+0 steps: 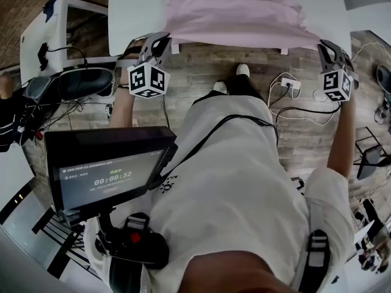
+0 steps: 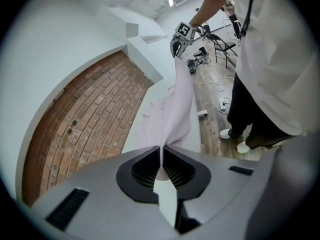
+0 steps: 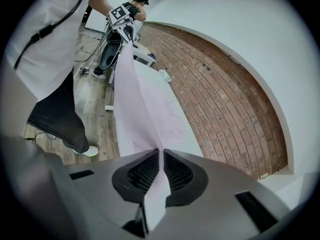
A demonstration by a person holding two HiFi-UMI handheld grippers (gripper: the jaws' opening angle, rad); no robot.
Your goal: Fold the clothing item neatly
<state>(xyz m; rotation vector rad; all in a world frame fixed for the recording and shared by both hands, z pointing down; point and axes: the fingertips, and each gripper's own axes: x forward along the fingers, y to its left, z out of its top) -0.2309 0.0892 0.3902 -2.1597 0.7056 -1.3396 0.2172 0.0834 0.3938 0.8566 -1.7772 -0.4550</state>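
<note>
A pale pink garment (image 1: 235, 14) lies on the white table (image 1: 134, 8), its near edge lifted off the table and stretched between my two grippers. My left gripper (image 1: 162, 39) is shut on the garment's near left corner. In the left gripper view the cloth (image 2: 176, 109) runs out from between the closed jaws (image 2: 161, 152) towards the right gripper (image 2: 183, 36). My right gripper (image 1: 324, 45) is shut on the near right corner. In the right gripper view the cloth (image 3: 139, 104) leaves its jaws (image 3: 161, 154) and reaches the left gripper (image 3: 125, 22).
A monitor (image 1: 107, 170) on the person's chest rig fills the lower left of the head view. Cables and a power strip (image 1: 288, 85) lie on the wooden floor by the person's feet. A white stand (image 1: 52, 26) and a dark chair (image 1: 82, 81) are at the left.
</note>
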